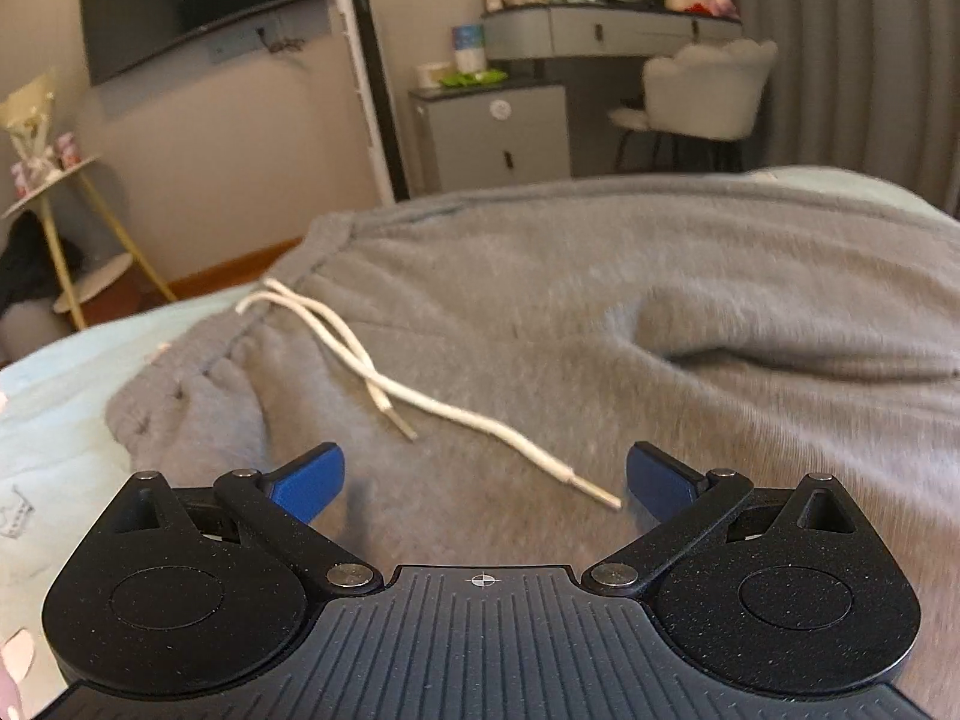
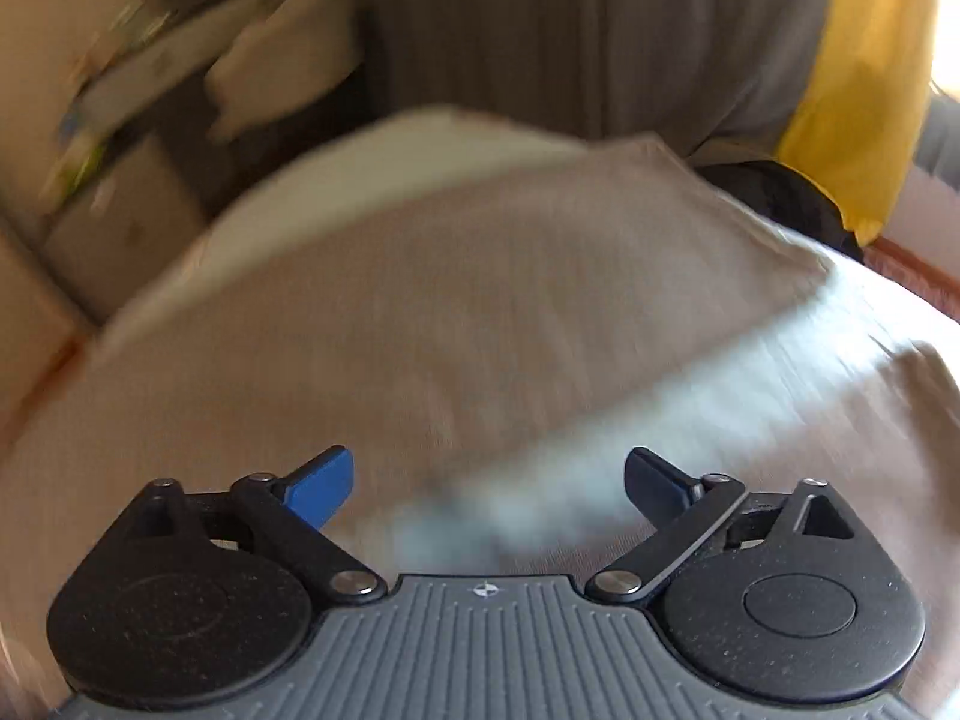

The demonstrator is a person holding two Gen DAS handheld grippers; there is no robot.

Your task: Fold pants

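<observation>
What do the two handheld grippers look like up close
The left gripper and right gripper match: ribbed dark grey body with a small crosshair mark, rounded black side housings, black linkage arms with silver pins, and blue finger pads.

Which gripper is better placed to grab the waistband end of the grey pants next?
Probably left: the left gripper, open, sits just short of the grey fleece pants' gathered waistband and white drawstring. The right view is blurred and shows no waistband.
</observation>
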